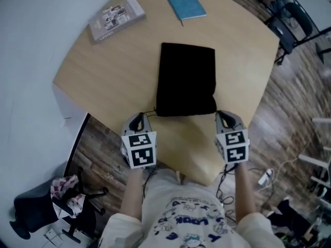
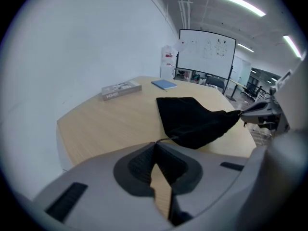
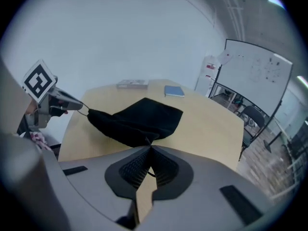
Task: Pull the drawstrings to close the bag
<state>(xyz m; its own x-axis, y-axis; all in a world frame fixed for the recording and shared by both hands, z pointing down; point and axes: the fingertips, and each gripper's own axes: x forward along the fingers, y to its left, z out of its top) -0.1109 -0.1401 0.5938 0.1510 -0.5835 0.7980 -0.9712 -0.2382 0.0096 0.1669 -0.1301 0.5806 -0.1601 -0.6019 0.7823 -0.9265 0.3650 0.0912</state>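
Near the table (image 1: 103, 81) edge, the left gripper (image 1: 138, 119) at 7 o'clock and the right gripper (image 1: 223, 117) at 5 o'clock are each clamped on 1 drawstring (image 2: 166, 139). The black bag (image 1: 186, 79) lies centred, flanked by bare wood. 2 books (image 1: 116, 17) lie at 11 to 12 o'clock.

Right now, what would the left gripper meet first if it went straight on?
Probably the light wooden table, just beside the black fabric drawstring bag's near edge; depth is unclear.

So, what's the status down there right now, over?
Both shut: left gripper on left drawstring, right gripper on right drawstring. Near end of black bag strung between them, rest on table. Beyond it, book and blue notebook, clear.
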